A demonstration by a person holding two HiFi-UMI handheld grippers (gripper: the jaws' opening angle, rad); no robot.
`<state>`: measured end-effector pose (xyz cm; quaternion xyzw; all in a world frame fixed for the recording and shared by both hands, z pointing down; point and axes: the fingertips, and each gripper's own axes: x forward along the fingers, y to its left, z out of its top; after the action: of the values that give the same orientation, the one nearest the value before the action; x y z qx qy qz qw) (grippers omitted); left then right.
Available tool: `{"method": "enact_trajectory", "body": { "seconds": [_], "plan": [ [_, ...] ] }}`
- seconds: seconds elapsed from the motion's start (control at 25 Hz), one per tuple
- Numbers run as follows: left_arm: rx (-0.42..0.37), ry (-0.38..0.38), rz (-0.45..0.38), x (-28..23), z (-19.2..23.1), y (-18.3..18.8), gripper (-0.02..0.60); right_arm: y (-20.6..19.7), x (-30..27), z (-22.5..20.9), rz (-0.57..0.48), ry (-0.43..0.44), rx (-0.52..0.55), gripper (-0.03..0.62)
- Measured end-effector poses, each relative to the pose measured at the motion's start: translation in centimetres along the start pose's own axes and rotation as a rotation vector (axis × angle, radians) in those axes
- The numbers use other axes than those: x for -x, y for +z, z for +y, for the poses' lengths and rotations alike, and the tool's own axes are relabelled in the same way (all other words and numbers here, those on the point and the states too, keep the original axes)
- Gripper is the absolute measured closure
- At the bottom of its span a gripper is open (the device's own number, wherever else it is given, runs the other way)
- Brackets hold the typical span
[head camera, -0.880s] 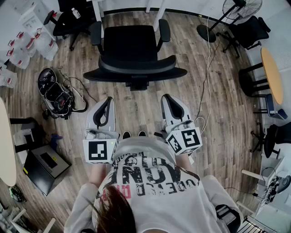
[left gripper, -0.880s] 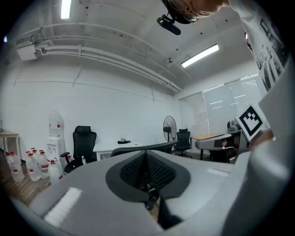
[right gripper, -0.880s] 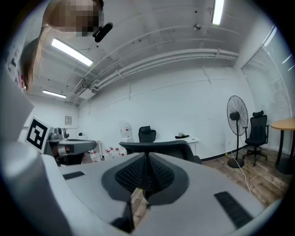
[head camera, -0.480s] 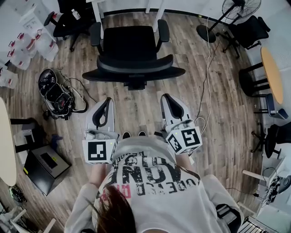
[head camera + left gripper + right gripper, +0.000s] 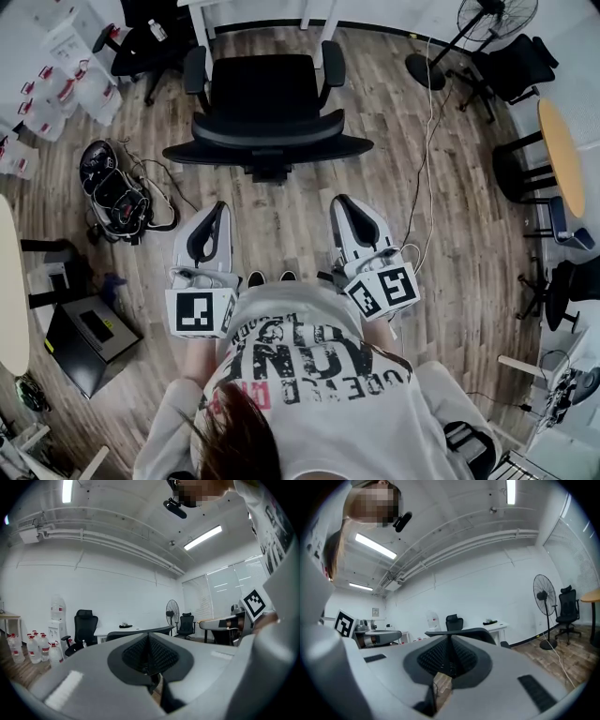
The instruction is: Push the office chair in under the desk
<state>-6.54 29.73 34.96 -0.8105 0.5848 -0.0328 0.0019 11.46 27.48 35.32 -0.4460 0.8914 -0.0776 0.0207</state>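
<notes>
A black office chair (image 5: 265, 94) stands on the wood floor, its curved backrest (image 5: 267, 148) toward me and its seat facing the white desk (image 5: 200, 13) at the top edge. The backrest (image 5: 123, 633) also rises just over the jaws in the left gripper view, as does the backrest (image 5: 482, 632) in the right gripper view. My left gripper (image 5: 217, 208) and right gripper (image 5: 342, 202) are held side by side, level, a short way back from the backrest and apart from it. Both are shut and empty. The left gripper (image 5: 149, 637) and right gripper (image 5: 451, 640) show their jaws meeting.
A black bag with tangled cables (image 5: 112, 192) lies to the left, a dark case (image 5: 89, 337) below it. A second black chair (image 5: 141, 42) and water bottles (image 5: 56, 84) stand at upper left. A fan (image 5: 497, 19), a white cable (image 5: 427, 141), more chairs (image 5: 514, 64) and a round table (image 5: 562, 155) stand at right.
The office chair sits slightly higher and further left in the head view, nearer the desk. Both grippers stay shut in about the same place.
</notes>
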Motion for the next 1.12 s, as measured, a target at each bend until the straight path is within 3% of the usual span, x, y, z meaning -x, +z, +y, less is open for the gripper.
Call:
{"method": "enact_trajectory", "body": {
  "seconds": [0.16, 0.36, 0.6, 0.8, 1.12],
  "plan": [
    [0.002, 0.008, -0.018, 0.4, -1.4, 0.1, 0.569, 0.7, 1.2, -0.1, -0.048, 0.058, -0.033, 0.563],
    [0.026, 0.019, 0.003, 0.8, -2.4, -0.9, 0.569, -0.2, 1.9, 0.8, -0.020, 0.158, -0.052, 0.563],
    [0.039, 0.026, 0.025, 0.5, -1.6, -1.5, 0.569, -1.0, 1.6, 0.9, -0.007, 0.206, -0.093, 0.562],
    [0.027, 0.029, 0.030, -0.8, 0.9, -1.6, 0.569, -1.3, -0.7, 0.1, 0.012, 0.167, -0.079, 0.563],
    [-0.020, -0.023, 0.036, -4.6, 5.5, -0.8, 0.569, -0.7, -4.7, -3.0, 0.025, 0.025, -0.062, 0.563]
  ]
}}
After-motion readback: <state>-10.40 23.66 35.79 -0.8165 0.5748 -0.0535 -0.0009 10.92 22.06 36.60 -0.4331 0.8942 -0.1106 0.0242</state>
